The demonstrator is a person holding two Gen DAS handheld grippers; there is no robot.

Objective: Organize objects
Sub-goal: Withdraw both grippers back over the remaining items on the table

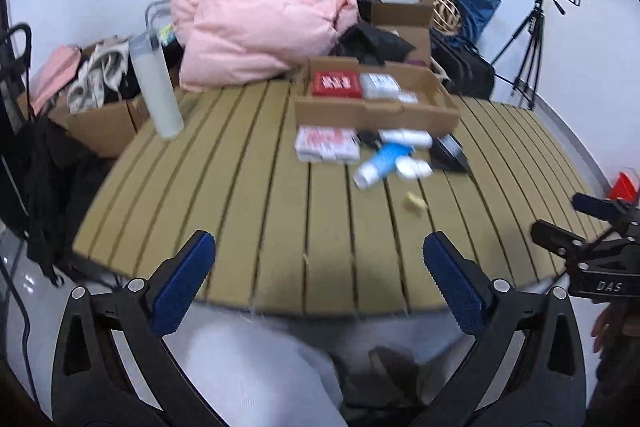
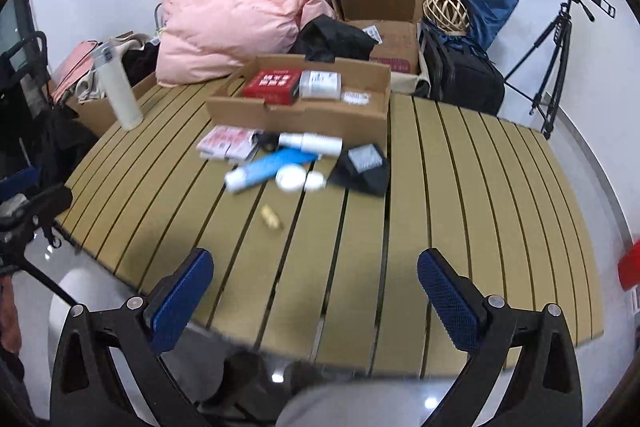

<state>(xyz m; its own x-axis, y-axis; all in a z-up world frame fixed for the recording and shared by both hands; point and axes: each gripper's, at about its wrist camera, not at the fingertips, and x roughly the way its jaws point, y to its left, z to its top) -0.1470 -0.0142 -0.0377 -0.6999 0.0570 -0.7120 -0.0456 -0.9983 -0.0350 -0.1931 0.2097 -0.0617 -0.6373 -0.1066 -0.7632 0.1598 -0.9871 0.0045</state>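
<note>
While both claws gape empty, blue tube (image 2: 272, 165) lies w/ clutter beside box (image 2: 304, 115).

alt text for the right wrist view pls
The open right gripper hovers over the near edge of a slatted table, holding nothing. Farther back, a blue tube, white bottle and black pouch lie before a cardboard box.

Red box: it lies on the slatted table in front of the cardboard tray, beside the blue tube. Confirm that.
Not right. The red box lies inside the cardboard tray, next to a white box, not in front of it. The blue tube does lie on the slatted table in front of the tray. The right wrist view shows this most clearly.
</note>
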